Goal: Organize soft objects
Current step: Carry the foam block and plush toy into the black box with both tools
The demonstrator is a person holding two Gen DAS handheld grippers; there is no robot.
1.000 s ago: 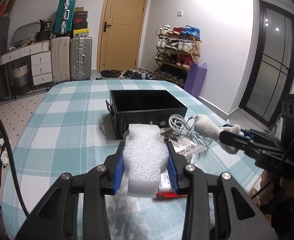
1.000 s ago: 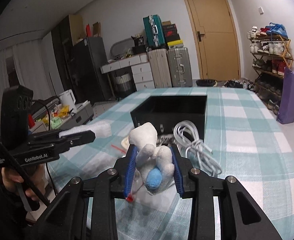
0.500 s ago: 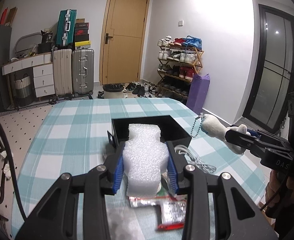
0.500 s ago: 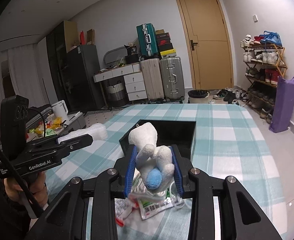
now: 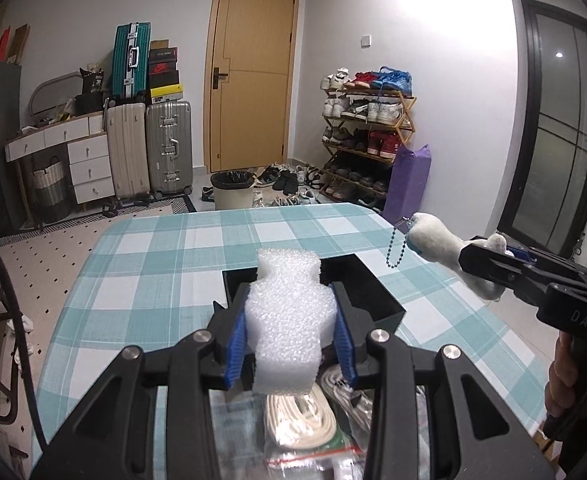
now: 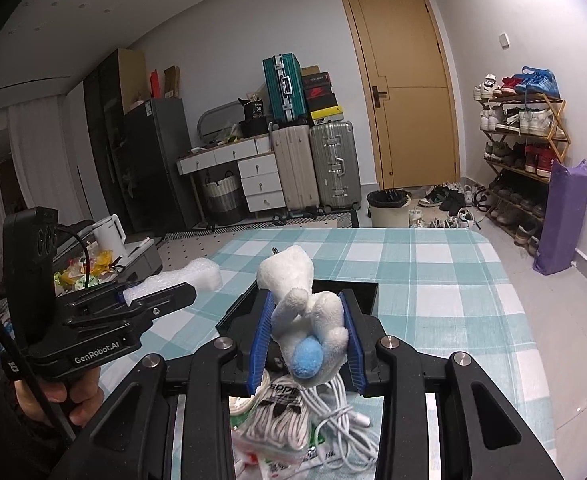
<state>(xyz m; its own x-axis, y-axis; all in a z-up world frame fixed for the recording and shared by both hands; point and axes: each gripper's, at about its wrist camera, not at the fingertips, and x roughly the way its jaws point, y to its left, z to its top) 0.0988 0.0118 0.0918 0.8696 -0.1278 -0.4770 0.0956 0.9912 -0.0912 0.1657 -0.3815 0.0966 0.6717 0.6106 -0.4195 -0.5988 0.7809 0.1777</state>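
Both grippers have risen above the open black rectangular box (image 5: 377, 296). Left gripper (image 5: 291, 342) squeezes a white foam block (image 5: 287, 320); right gripper (image 6: 307, 344) clamps a white plush toy (image 6: 305, 312), seemingly over the box's near edge.

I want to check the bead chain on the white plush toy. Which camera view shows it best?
The left wrist view: the white plush toy appears side-on in the right gripper, its bead chain dangling free. The right wrist view shows the toy large between the jaws, the chain almost hidden.
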